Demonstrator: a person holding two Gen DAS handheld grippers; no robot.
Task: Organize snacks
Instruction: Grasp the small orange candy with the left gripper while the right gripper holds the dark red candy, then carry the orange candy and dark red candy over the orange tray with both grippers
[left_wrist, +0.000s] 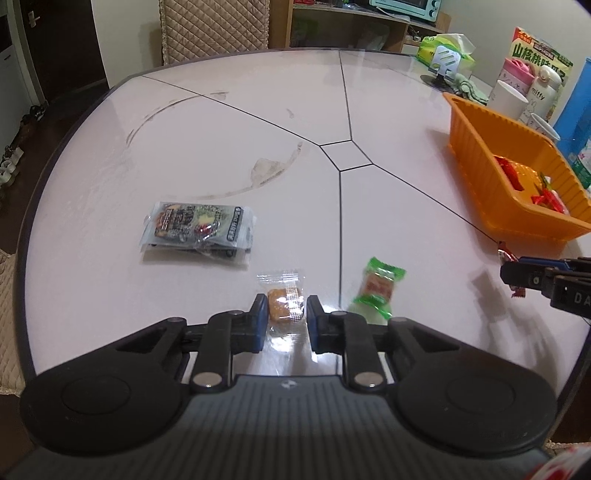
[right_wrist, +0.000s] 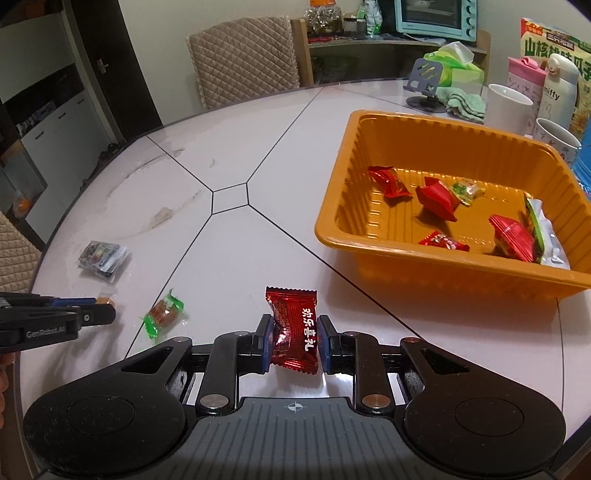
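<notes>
Left wrist view: my left hand-held gripper (left_wrist: 286, 315) clenched on a clear-wrapped orange candy (left_wrist: 282, 302) lying on the bench (left_wrist: 221, 155); green-wrapped candy (left_wrist: 376, 286) just beside; grey snack packet (left_wrist: 199, 227) farther left.

Right wrist view: my right hand-held gripper (right_wrist: 294, 339) grasping a red foil candy (right_wrist: 293, 328) (upright, above the bench); orange tray (right_wrist: 369, 236) near, holding red candies.

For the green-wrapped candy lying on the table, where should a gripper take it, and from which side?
Grip the green-wrapped candy across its plump orange middle, coming down from above. It lies flat on the table, and its twisted green ends are thin and floppy.
</notes>
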